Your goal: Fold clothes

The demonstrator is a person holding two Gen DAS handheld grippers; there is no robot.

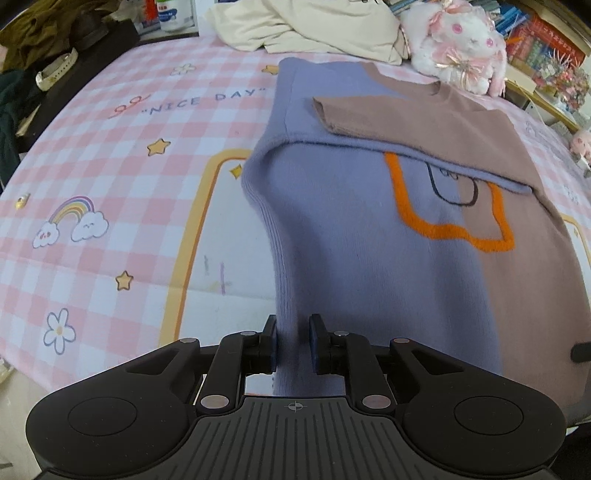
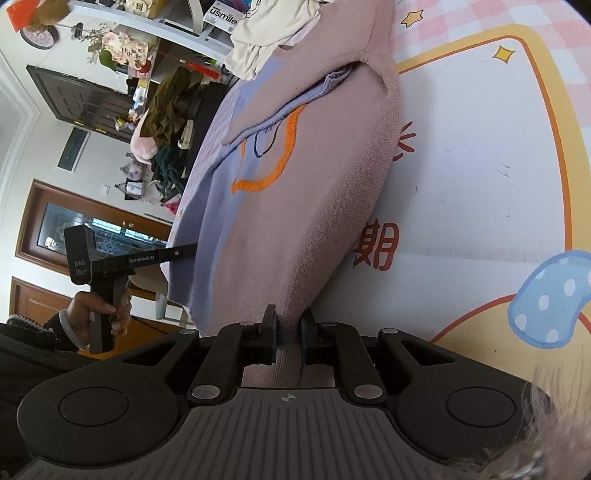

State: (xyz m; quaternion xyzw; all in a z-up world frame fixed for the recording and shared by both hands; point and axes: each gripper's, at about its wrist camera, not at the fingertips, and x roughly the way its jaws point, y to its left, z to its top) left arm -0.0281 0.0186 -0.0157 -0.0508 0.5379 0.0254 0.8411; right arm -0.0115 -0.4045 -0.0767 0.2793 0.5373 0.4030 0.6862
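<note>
I am at the bottom fold of the sweater (image 1: 369, 240): both sleeves already lie crossed over the chest, and I have the hem lifted off the bed (image 1: 110, 166) by its two corners. My left tongs (image 1: 293, 343) pinch the lilac corner of the hem, the knit running straight up between the pads; my right tongs (image 2: 288, 338) are clamped on the brown corner, the fabric bunched tight between them. The sweater lies on the pink checked bed, its long axis running from the hem in my tongs away to the neckline, which points toward the cream clothes (image 1: 314, 26) and the plush rabbit (image 1: 458, 48) at the far edge. The next move, as I judge it, is to carry both corners forward together, level with each other, and lay the hem over the folded sleeves near the collar. If one side leads, the fold will come out skewed.
</note>
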